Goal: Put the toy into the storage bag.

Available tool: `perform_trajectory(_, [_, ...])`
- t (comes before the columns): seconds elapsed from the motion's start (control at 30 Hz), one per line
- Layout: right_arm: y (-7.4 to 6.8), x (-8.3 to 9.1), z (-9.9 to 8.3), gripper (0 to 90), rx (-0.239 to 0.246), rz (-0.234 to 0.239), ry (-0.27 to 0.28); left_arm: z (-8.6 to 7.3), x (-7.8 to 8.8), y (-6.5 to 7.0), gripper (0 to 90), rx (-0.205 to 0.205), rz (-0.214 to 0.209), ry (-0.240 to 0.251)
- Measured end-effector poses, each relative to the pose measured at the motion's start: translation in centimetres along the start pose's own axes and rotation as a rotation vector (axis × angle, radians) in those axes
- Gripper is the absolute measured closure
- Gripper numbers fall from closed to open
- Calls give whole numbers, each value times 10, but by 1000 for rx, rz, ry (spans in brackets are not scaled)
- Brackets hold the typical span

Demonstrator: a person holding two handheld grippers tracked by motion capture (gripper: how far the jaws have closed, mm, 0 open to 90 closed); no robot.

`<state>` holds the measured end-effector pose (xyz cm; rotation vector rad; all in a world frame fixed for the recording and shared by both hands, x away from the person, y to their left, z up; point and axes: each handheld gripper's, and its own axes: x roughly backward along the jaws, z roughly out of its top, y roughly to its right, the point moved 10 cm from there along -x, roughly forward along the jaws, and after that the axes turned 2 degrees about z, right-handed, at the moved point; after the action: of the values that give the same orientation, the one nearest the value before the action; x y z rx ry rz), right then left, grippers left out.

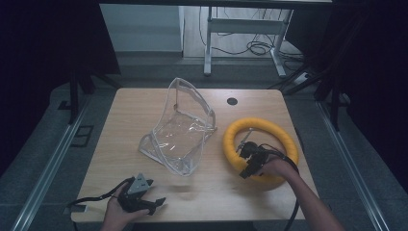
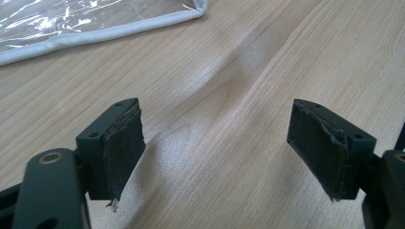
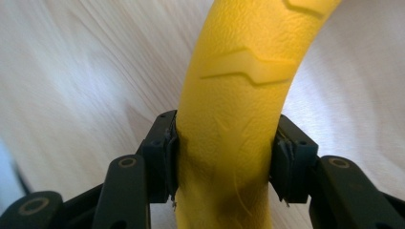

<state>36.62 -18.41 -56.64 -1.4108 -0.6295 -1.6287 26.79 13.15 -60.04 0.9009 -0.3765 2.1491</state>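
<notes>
Two grippers work over a wooden counter [image 1: 144,108] that carries a clear plastic pouch [image 1: 180,132] with white piping and a yellow ring [image 1: 260,149]. Right gripper [image 1: 250,163]: its fingers [image 3: 162,152] are clamped on the near arc of the ring, one pad on each flank of the tube, as the right gripper view shows plainly; the ring lies at the right half of the counter, well apart from the pouch. Whether the gripped arc has left the wood cannot be told, since the surface behind it is blurred. Left gripper [image 1: 144,195]: held low at the near left edge of the counter, its fingers [image 2: 122,152] stand wide apart with nothing between them, bare wood beneath and the piped edge of the pouch [image 2: 95,33] farther ahead. Progress, as a judgement: the grasp on the ring is made, the first step of what appears to be loading it into the pouch. Carrying the ring across, opening or steadying the pouch mouth, and inserting the ring all remain.
</notes>
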Motion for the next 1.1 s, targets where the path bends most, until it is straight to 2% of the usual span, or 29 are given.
perform_trajectory(0.17, [3,20,3,508,-34,19,91,1,1,0,198,6,-2,6])
perform_trajectory(0.3, [4,28,4,508,-38,20,117,1,1,0,199,3,-1,5])
perform_trajectory(0.57, [9,50,8,510,-44,33,227,3,3,-2,199,0,5,16])
perform_trajectory(0.77, [11,76,16,511,-69,40,348,4,4,-3,199,2,9,23])
perform_trajectory(1.1, [11,110,25,512,-78,53,530,4,5,-5,199,-2,15,23])
